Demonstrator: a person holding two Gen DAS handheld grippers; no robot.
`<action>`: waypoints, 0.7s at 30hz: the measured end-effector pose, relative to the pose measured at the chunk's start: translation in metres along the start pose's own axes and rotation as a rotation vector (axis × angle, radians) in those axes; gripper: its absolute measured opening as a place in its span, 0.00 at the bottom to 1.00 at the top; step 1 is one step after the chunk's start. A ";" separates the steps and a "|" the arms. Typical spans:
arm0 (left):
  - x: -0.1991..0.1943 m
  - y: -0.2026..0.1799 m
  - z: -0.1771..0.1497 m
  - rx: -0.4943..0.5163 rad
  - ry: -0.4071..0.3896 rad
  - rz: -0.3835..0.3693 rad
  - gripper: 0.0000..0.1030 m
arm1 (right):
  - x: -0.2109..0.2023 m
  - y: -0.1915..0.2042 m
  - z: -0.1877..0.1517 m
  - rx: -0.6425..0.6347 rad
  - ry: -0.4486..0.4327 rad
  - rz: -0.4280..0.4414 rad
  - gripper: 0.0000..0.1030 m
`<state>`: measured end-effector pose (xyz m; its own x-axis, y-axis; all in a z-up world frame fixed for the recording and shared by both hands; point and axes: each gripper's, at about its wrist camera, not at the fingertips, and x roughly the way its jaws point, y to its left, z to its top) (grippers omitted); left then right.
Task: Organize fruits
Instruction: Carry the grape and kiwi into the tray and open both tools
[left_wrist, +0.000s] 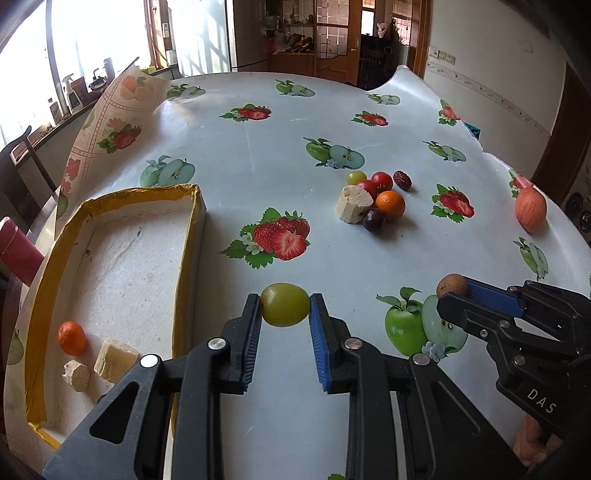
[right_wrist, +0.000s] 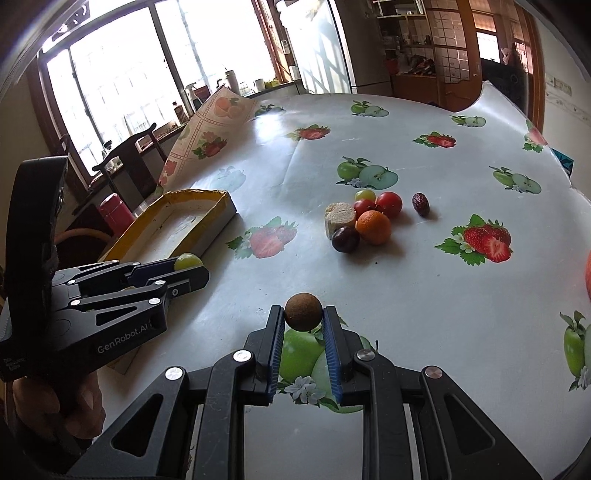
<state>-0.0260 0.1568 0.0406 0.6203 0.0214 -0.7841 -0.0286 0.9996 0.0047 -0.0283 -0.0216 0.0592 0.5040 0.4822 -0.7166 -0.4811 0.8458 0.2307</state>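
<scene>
My left gripper (left_wrist: 285, 306) is shut on a green grape (left_wrist: 284, 304), held just right of the yellow-rimmed white tray (left_wrist: 110, 258). The tray holds a small orange (left_wrist: 71, 337) and two pale chunks (left_wrist: 115, 359). My right gripper (right_wrist: 303, 314) is shut on a brown round longan (right_wrist: 303, 311) above the tablecloth; it also shows in the left wrist view (left_wrist: 452, 286). A pile of fruit lies mid-table: an orange (right_wrist: 373, 227), red tomatoes (right_wrist: 389, 204), a dark plum (right_wrist: 345, 239), a green grape (right_wrist: 365, 194), a pale chunk (right_wrist: 339, 218) and a red date (right_wrist: 420, 204).
A peach-coloured apple (left_wrist: 530, 209) lies near the table's right edge. The fruit-print tablecloth (left_wrist: 295, 129) curls up at the far left and far right corners. A red cup (right_wrist: 114, 210) and chairs (right_wrist: 125, 162) stand left of the table.
</scene>
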 end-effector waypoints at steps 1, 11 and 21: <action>-0.001 0.002 -0.001 -0.002 -0.001 0.000 0.23 | 0.000 0.003 0.000 -0.004 0.002 0.001 0.21; -0.014 0.026 -0.011 -0.033 -0.013 0.013 0.23 | 0.003 0.030 -0.001 -0.049 0.011 0.015 0.21; -0.021 0.051 -0.016 -0.065 -0.018 0.021 0.23 | 0.010 0.057 0.002 -0.094 0.021 0.036 0.21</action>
<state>-0.0529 0.2066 0.0471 0.6332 0.0432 -0.7728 -0.0923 0.9955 -0.0199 -0.0494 0.0318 0.0663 0.4703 0.5060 -0.7230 -0.5641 0.8024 0.1948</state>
